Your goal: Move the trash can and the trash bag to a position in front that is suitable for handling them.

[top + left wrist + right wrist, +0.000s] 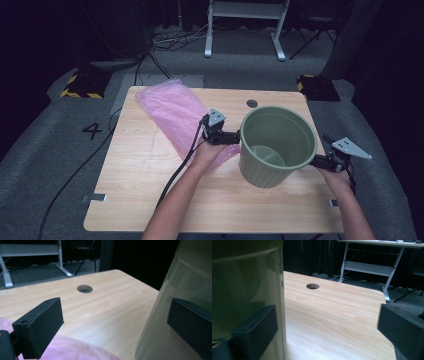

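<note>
High view: green bin (278,145) stands upright, mouth upward, between both grippers.

Grey carpet (45,150) surrounds the wooden table (145,200); beyond the jaws, a white desk frame (245,25) stands against darkness.

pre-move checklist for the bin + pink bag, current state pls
1. Green bin upright on table: ok.
2. Left tool open at the bin's left wall, one jaw against it: ok.
3. Right tool open at the bin's right wall: ok.
4. Either tool actually clamping the wall: cannot tell.
5. Pink plastic bag flat on the table, left of the bin: ok.
6. Bag under the person's left hand, free to lift: not ok.
</note>
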The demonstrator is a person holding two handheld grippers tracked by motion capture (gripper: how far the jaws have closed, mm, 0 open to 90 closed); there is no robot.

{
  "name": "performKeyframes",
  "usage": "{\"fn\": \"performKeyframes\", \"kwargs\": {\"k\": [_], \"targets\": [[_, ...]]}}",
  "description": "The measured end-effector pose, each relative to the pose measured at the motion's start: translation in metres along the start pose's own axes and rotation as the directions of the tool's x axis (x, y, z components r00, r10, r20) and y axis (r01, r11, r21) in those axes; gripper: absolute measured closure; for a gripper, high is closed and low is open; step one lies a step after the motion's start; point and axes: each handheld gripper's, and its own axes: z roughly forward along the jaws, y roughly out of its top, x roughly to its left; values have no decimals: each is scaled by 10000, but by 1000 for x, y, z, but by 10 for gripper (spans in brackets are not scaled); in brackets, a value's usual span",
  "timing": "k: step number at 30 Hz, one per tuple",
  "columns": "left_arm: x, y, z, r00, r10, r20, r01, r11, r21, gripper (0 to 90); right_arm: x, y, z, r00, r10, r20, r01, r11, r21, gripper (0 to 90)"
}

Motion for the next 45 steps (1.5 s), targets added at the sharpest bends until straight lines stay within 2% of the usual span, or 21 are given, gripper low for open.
{"fn": "performKeyframes", "kwargs": {"k": [1,2,3,5,6,8,10,12,13,15,19,21,28,32,35,36,38,41,44,45], "targets": [[1,-2,-5,10000,-93,3,93,9999,46,1,9,1,-3,9997,-218,-106,218,9998,28,64],[2,-4,-13,9997,-240,-62,241,9996,144,1,12,2,-3,9997,-175,-170,176,9998,91,62],[2,-4,-13,9997,-240,-62,241,9996,144,1,12,2,-3,9997,-175,-170,176,9998,91,62],[4,-7,-24,9996,-234,-187,238,9995,203,1,21,4,-4,9994,-235,-258,241,9994,248,55],[4,-9,-29,9996,-207,-172,209,9997,118,1,29,6,-6,9987,-185,-481,203,9991,366,48],[6,-13,-38,9995,-75,-299,79,9999,132,1,33,7,-6,9980,-201,-598,221,9992,339,34],[7,-16,-45,9991,-194,-390,200,9997,144,1,41,8,-7,9964,-213,-821,245,9990,373,32],[9,-19,-52,9989,-296,-370,300,9995,120,7,54,10,-6,9970,-192,-751,244,9973,686,32],[10,-20,-55,9987,-378,-342,382,9992,117,7,54,10,-6,9970,-192,-751,244,9973,686,32],[15,-23,-63,9982,-496,-334,501,9987,132,6,63,11,-5,9971,-316,-699,369,9964,761,30],[22,-26,-73,9967,-564,-590,568,9984,56,6,79,14,0,9953,-257,-934,355,9938,1050,19],[26,-28,-77,9965,-670,-500,672,9977,18,4,83,15,3,9948,-280,-975,386,9933,1091,14],[28,-31,-79,9970,-535,-563,543,9984,126,0,84,15,6,9940,-132,-1082,266,9920,1234,0],[30,-31,-80,9962,-678,-539,681,9977,43,0,83,16,1,9969,-160,-772,258,9916,1271,0],[31,-32,-83,9958,-662,-625,667,9978,60,0,78,18,-10,9987,186,-481,-123,9916,1289,0],[32,-32,-84,9954,-670,-680,675,9977,48,0,77,19,-21,9987,428,-264,-394,9921,1195,0],[34,-32,-86,9949,-653,-768,663,9977,106,0,77,19,-26,9993,340,-150,-321,9930,1140,0],[38,-34,-89,9926,-673,-1007,702,9972,255,0,80,17,-41,9996,-100,261,72,9945,1043,0],[44,-37,-91,9878,-676,-1405,760,9956,553,0,80,9,-52,9989,459,88,-466,9929,1093,0],[46,-39,-92,9856,-695,-1539,812,9942,710,0,80,5,-54,9987,508,81,-514,9924,1118,0]]}}
